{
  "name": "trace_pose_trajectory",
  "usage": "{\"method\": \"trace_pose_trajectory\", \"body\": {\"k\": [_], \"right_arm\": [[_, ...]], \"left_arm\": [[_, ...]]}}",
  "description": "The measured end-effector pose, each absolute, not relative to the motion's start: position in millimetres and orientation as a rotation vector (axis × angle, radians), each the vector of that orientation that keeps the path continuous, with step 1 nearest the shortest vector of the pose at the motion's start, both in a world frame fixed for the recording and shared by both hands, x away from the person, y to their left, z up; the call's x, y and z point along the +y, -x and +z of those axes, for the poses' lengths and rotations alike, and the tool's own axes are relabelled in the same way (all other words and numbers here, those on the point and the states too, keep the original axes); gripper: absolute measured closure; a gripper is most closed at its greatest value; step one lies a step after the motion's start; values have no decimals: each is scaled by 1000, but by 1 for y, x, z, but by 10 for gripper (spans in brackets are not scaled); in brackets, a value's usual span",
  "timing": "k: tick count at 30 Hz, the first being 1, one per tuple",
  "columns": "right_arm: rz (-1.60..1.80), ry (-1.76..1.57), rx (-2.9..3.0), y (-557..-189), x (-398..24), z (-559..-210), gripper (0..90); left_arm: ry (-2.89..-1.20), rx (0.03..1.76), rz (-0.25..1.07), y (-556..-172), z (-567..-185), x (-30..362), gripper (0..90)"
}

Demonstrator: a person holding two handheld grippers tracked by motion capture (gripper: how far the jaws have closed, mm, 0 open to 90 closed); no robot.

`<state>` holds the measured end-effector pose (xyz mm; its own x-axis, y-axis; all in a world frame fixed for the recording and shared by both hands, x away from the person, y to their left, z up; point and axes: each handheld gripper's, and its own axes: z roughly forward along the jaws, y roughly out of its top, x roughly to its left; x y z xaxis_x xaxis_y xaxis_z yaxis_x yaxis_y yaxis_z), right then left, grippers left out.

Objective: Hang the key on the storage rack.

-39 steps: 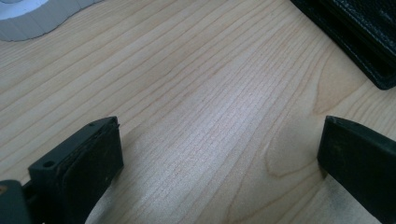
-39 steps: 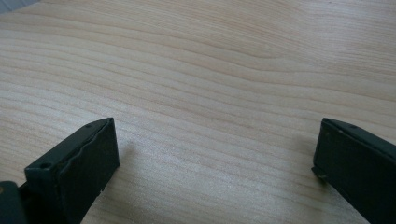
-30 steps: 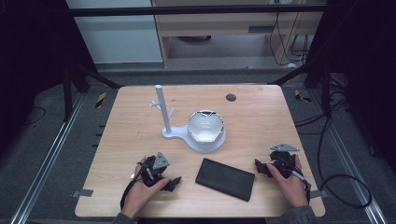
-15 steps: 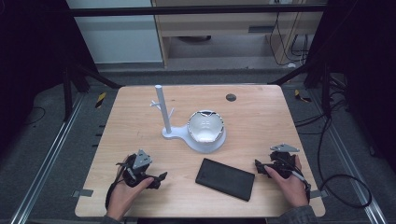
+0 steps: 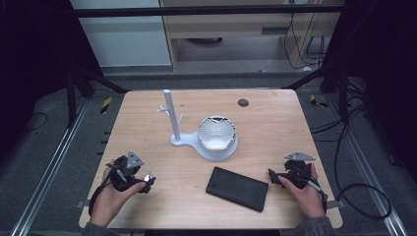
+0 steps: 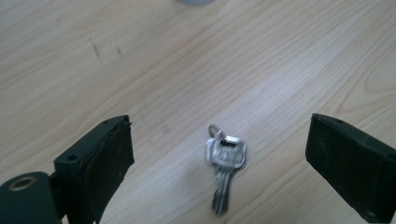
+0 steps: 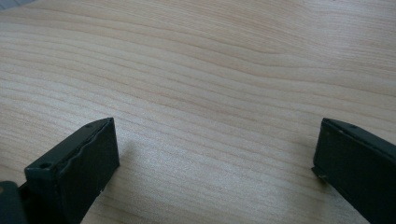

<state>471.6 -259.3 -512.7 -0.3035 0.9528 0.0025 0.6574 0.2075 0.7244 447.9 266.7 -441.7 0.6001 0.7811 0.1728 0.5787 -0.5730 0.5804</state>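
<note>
Keys: a small bunch of silver keys (image 6: 224, 161) on a ring lies flat on the desk (image 5: 275, 128), near its front left corner and well to the left of the black case; in the left gripper view it sits between the two jaws, touching neither.
Left gripper: the left gripper (image 5: 145, 183) is held low over the desk by the person's left hand (image 5: 109, 196), well left of the black case. Its jaws are spread wide apart and grip nothing; the keys lie on the wood in the gap between them.
Right gripper: the right gripper (image 5: 272, 178) is held by the right hand (image 5: 307, 194) just to the right of the black case, apart from it. Its jaws stand wide apart over bare wood with nothing between them.
Black case: a flat black rectangular case (image 5: 237, 188) lies near the front edge of the desk, turned at a slant.
White stand: a white stand with an upright post and short pegs (image 5: 169, 114) rises behind the black case, near the middle of the desk.
Bowl: a white bowl-like piece (image 5: 216, 133) rests on the round base at the right of the post.
</note>
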Motion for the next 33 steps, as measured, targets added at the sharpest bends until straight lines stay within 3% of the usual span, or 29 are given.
{"method": "trace_pose_trajectory", "body": {"k": [8, 14, 23, 33], "right_arm": [[877, -1487, 2044, -470, -259, -513, 4], [875, -1482, 2049, -469, -259, -513, 4], [881, -1479, 2054, -468, -258, -513, 3], [881, -1468, 2061, -467, -259, -513, 4]], "left_arm": [[-2393, 1163, 504, -447, -443, 290, 62], [-2452, 1162, 460, -445, -443, 291, 72], [-2494, 1164, 410, -445, -442, 290, 157], [-2534, 1135, 396, -443, -441, 291, 153]]}}
